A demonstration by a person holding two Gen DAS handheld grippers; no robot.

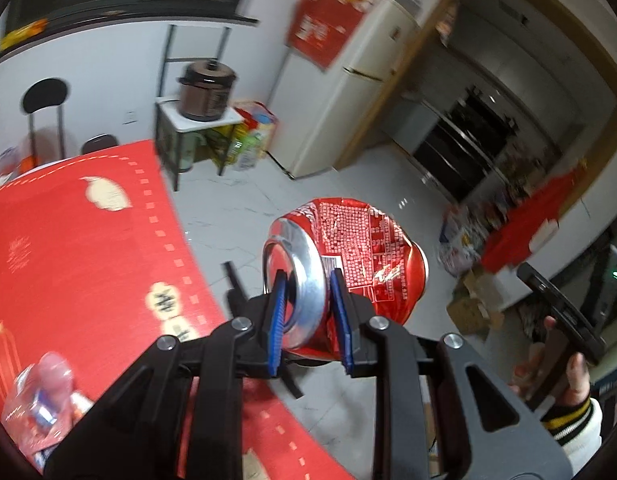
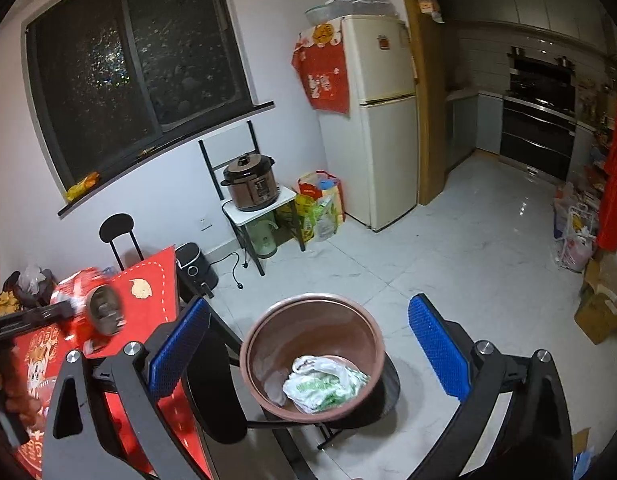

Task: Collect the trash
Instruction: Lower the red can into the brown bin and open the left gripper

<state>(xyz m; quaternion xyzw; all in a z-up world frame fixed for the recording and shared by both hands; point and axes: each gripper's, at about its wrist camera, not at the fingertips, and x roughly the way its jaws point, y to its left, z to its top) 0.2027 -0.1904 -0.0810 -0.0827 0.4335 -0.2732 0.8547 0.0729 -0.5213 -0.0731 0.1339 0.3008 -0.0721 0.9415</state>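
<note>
Red tablecloth (image 1: 68,248), printed in gold, covers the table at left; a blurred clear plastic bottle (image 1: 40,396) lies on it near the lower edge. Left gripper (image 1: 308,320): blue pads pinch a crushed red soda can (image 1: 364,248) at its silver rim, can held over the white tiled floor (image 1: 348,176) just beside the table edge. Right gripper (image 2: 308,352): blue pads spread wide, nothing between them, above a brown bin (image 2: 312,352) standing on a black stool (image 2: 384,396). Crumpled white-and-green plastic wrapper (image 2: 324,384) lies inside the bin. Cream fridge (image 2: 384,120) stands against the far wall.
</note>
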